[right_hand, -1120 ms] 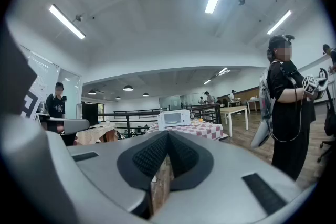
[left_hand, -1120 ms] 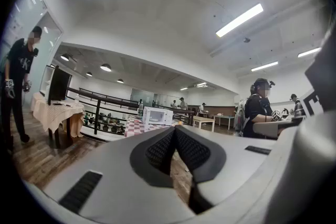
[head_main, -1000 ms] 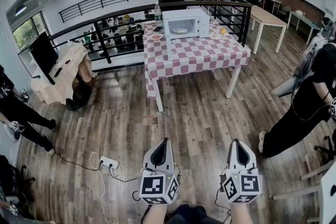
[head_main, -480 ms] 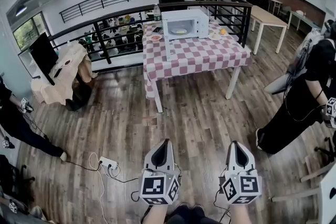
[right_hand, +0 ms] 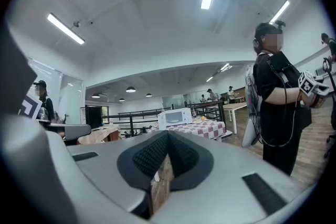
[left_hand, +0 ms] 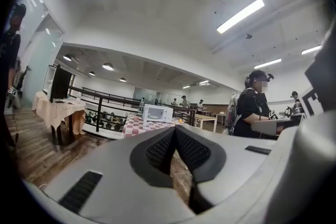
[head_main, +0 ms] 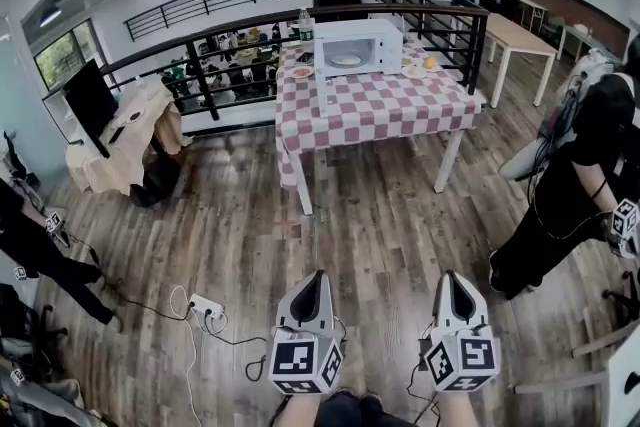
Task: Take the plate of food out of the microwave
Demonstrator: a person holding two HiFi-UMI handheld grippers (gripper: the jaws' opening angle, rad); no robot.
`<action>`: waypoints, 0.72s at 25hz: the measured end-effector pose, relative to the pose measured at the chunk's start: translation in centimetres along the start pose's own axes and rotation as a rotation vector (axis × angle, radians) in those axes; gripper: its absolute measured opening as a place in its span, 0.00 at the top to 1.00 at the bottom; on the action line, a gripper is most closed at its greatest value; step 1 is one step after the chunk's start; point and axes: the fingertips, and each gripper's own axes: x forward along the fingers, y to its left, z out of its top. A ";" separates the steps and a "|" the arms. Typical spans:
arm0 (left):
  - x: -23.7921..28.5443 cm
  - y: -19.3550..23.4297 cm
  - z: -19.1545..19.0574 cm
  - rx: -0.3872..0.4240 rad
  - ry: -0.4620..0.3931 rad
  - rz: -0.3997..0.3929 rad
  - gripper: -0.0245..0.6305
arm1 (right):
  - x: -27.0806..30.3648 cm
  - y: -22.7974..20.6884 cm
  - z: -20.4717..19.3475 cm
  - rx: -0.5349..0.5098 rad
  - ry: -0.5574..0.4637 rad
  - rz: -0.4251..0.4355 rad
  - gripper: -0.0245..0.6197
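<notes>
Plate of food [head_main: 346, 60] inside the white microwave [head_main: 357, 48], at the far edge of a red-and-white checked table [head_main: 375, 110], well apart from both grippers. Plate discernible in the head view only; microwave small and distant in the left gripper view [left_hand: 157, 113] and in the right gripper view [right_hand: 175, 118], interior too small to read there. Left gripper [head_main: 313, 277] and right gripper [head_main: 452, 275] side by side at the bottom of the head view, over wooden floor [head_main: 300, 215], both pointing toward the table. Left gripper [left_hand: 175, 128] clenched, ribbed pads meeting at the tips, nothing between them; right gripper [right_hand: 168, 134] likewise clenched and empty. Person in black [head_main: 570, 185] at the right, seen from above in the head view, upright and nearer in the left gripper view [left_hand: 252, 107] and the right gripper view [right_hand: 275, 97]. White power strip [head_main: 207, 308] on the floor, left of the left gripper, shown by the head view alone.
</notes>
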 end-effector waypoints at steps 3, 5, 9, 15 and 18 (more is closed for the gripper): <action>-0.1 -0.6 -0.4 -0.006 0.010 0.012 0.93 | -0.2 -0.7 -0.3 0.010 0.007 0.010 0.98; 0.0 -1.2 -0.7 -0.006 0.017 0.015 0.93 | -0.3 -1.2 -0.5 0.019 0.010 0.012 0.98; 0.6 -2.0 -0.7 0.002 0.022 0.011 0.93 | -0.3 -1.9 -0.6 0.027 0.008 0.018 0.98; 2.8 -2.8 -1.3 -0.001 0.031 -0.007 0.93 | 0.9 -3.4 -0.8 0.027 0.018 0.003 0.98; 4.7 -2.8 -1.5 -0.003 0.035 -0.021 0.93 | 2.4 -4.2 -0.8 0.020 0.021 -0.008 0.98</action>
